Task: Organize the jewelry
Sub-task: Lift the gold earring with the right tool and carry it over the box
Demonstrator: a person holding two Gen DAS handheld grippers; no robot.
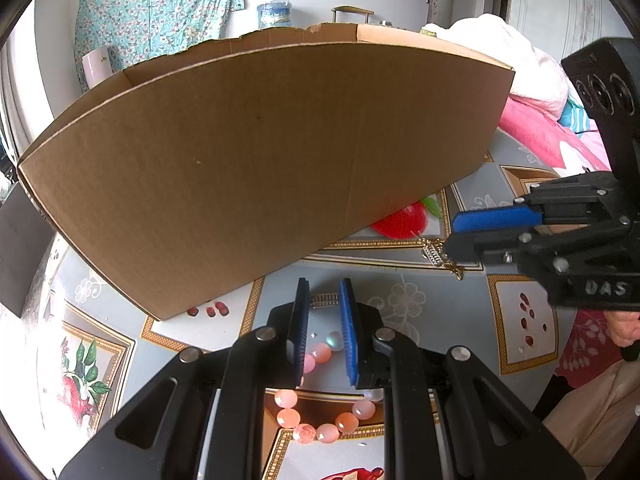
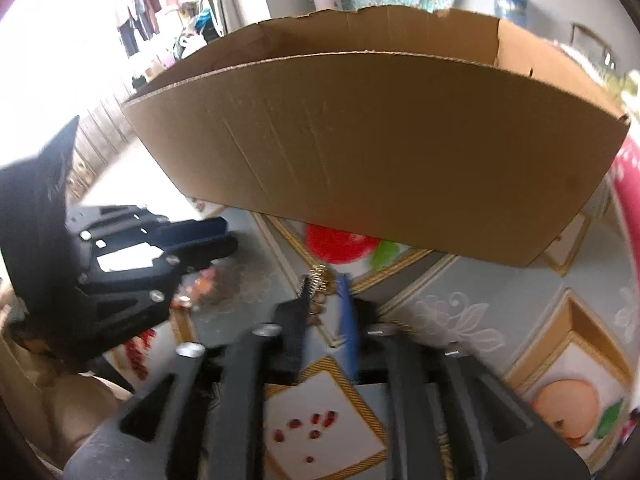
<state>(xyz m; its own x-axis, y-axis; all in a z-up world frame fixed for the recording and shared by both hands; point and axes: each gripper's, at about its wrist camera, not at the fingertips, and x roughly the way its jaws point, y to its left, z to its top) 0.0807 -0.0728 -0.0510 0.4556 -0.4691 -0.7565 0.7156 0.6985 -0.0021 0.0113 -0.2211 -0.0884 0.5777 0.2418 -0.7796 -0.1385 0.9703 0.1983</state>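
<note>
A fruit-patterned cloth covers the worktop (image 1: 432, 304); a cardboard box (image 1: 260, 160) stands across it. Left claw (image 1: 325, 332) is nearly closed over the pink bead bracelet (image 1: 324, 420). Right claw (image 2: 326, 312), slightly parted, straddles a gold chain (image 2: 318, 280).

Cardboard box (image 1: 260, 168): matt brown, torn rim. Before it, glossy printed tablecloth (image 1: 420, 304); glassy pink bead bracelet (image 1: 324, 420); shiny gold metal chain (image 1: 438, 258).
</note>
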